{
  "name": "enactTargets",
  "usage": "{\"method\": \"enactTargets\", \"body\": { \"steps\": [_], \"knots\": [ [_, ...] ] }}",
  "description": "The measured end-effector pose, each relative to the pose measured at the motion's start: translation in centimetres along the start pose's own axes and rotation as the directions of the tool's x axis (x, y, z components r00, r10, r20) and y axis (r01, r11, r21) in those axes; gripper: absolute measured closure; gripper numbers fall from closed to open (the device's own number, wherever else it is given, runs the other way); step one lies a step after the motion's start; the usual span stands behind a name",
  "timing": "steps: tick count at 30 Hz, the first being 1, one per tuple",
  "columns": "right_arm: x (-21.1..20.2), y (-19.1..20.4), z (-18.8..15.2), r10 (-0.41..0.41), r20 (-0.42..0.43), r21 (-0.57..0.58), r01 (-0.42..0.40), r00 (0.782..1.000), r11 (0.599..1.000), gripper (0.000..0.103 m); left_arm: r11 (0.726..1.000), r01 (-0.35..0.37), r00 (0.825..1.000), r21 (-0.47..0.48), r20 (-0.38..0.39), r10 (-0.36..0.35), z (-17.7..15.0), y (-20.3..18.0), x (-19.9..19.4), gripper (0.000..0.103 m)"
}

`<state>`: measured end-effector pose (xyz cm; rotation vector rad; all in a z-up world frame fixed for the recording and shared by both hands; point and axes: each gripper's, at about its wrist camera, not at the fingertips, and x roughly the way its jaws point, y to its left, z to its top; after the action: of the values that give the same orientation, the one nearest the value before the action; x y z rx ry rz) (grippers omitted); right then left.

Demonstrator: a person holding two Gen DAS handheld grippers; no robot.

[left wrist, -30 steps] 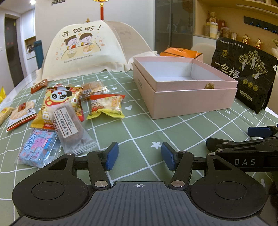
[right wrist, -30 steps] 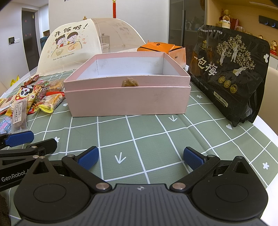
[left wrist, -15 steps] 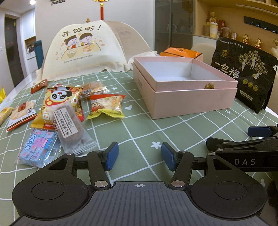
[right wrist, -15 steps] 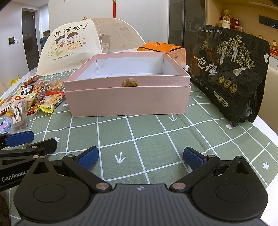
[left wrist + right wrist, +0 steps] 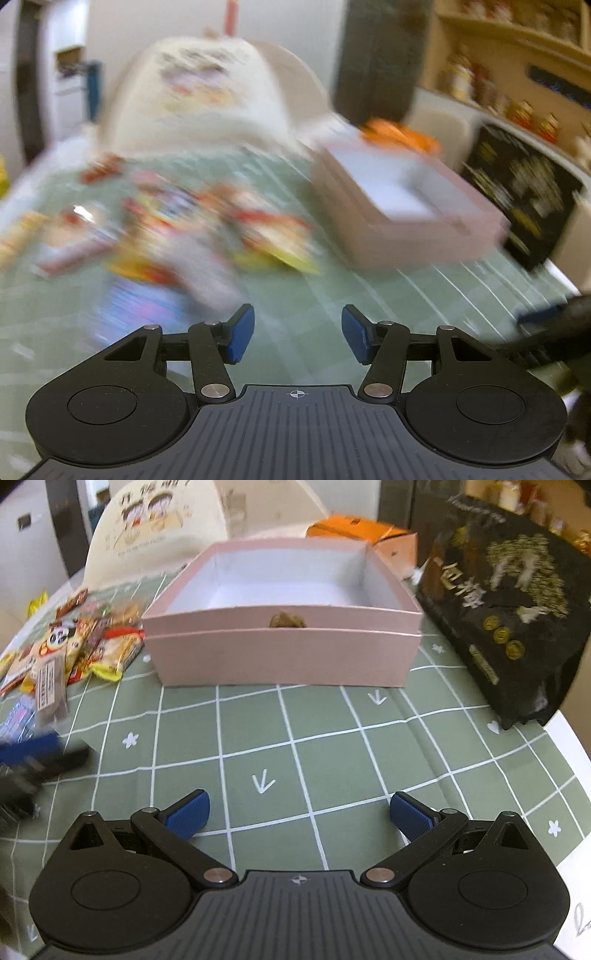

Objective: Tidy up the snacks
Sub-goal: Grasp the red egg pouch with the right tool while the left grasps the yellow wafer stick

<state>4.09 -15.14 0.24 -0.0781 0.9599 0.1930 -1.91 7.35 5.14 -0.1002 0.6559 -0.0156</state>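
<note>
Several small snack packets (image 5: 81, 650) lie in a heap on the green checked cloth, left of an open pink box (image 5: 284, 657). The left wrist view is blurred by motion; the heap (image 5: 192, 236) and the box (image 5: 410, 221) still show there. A small brown lump (image 5: 287, 620) sits at the box's front rim. My left gripper (image 5: 297, 336) is open and empty above the cloth, just short of the heap. My right gripper (image 5: 298, 815) is open wide and empty, in front of the box.
A black snack bag (image 5: 517, 613) stands right of the box. An orange carton (image 5: 365, 535) and a cream mesh food cover (image 5: 162, 535) stand behind. The table edge (image 5: 569, 738) curves close on the right. The left gripper's finger (image 5: 33, 753) shows at the left.
Both grippers have lifted and tilted down toward the table. The left one is moving fast, blurring its view. Both stay open and empty.
</note>
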Motion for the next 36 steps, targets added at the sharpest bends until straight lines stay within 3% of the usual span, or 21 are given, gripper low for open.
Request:
{"method": "enactTargets", "body": {
  "steps": [1,2,3,7,11,14,17,18,21,22,26,29,31,32,36],
  "knots": [
    [-0.1,0.5,0.4,0.022,-0.034,-0.026,-0.023,0.999,0.999,0.004,0.999,-0.038,0.999,-0.016,0.023,0.038,0.9,1.9,-0.6,0.043],
    [-0.4,1.3,1.2,0.052,-0.054,-0.062,-0.056,0.997,0.997,0.015,0.995,-0.088,0.995,-0.04,0.041,0.09,2.0,4.2,-1.1,0.043],
    [-1.2,2.4,1.9,0.073,-0.034,-0.095,-0.076,0.997,0.993,0.017,0.987,-0.143,0.988,-0.071,0.051,0.147,3.0,6.8,-1.4,0.043],
    [-5.3,9.5,7.7,0.225,0.091,-0.271,-0.193,0.97,0.943,0.007,0.94,-0.304,0.952,-0.155,-0.003,0.307,5.6,16.8,-0.2,0.046],
    [-3.9,17.7,16.4,0.32,0.045,-0.293,-0.293,0.946,0.91,0.006,0.935,-0.329,0.943,-0.133,-0.106,0.317,6.3,23.6,2.9,0.046],
    [-0.1,24.7,22.5,0.368,0.017,-0.318,-0.344,0.93,0.884,0.006,0.953,-0.286,0.953,-0.101,-0.13,0.273,5.7,26.3,4.5,0.046],
    [4.9,32.8,25.9,0.326,0.034,-0.399,-0.286,0.945,0.871,0.006,0.973,-0.212,0.968,-0.096,-0.155,0.195,5.0,27.8,6.0,0.045],
    [6.9,35.4,26.5,0.3,0.027,-0.424,-0.261,0.953,0.867,0.006,0.976,-0.197,0.974,-0.088,-0.131,0.185,5.0,27.9,6.1,0.046],
    [12.2,40.9,27.2,0.238,0.047,-0.437,-0.194,0.97,0.878,0.006,0.99,-0.139,0.987,-0.039,-0.088,0.135,4.9,28.0,6.6,0.064],
    [13.5,41.8,27.4,0.23,0.05,-0.415,-0.189,0.972,0.89,0.006,0.993,-0.12,0.989,-0.02,-0.085,0.118,4.8,28.0,6.6,0.069],
    [18.1,43.0,28.9,0.248,0.066,-0.284,-0.22,0.967,0.933,0.007,0.998,-0.004,0.997,-0.059,-0.071,0.0,4.0,29.0,5.6,0.069],
    [20.7,43.3,29.3,0.204,0.028,-0.279,-0.188,0.979,0.942,0.008,0.995,0.042,0.996,-0.086,-0.076,-0.048,3.3,29.2,4.7,0.069],
    [21.2,43.0,29.2,0.196,0.013,-0.271,-0.185,0.98,0.944,0.015,0.992,0.075,0.992,-0.101,-0.093,-0.084,3.3,28.9,4.6,0.069],
    [20.8,42.6,29.2,0.192,0.007,-0.263,-0.184,0.981,0.947,0.031,0.99,0.096,0.989,-0.107,-0.102,-0.107,3.4,28.5,4.7,0.069],
    [18.5,40.2,28.5,0.228,-0.135,-0.259,-0.256,0.964,0.931,0.036,0.992,0.096,0.986,-0.087,-0.126,-0.106,3.5,26.7,5.0,0.069]
  ]
}}
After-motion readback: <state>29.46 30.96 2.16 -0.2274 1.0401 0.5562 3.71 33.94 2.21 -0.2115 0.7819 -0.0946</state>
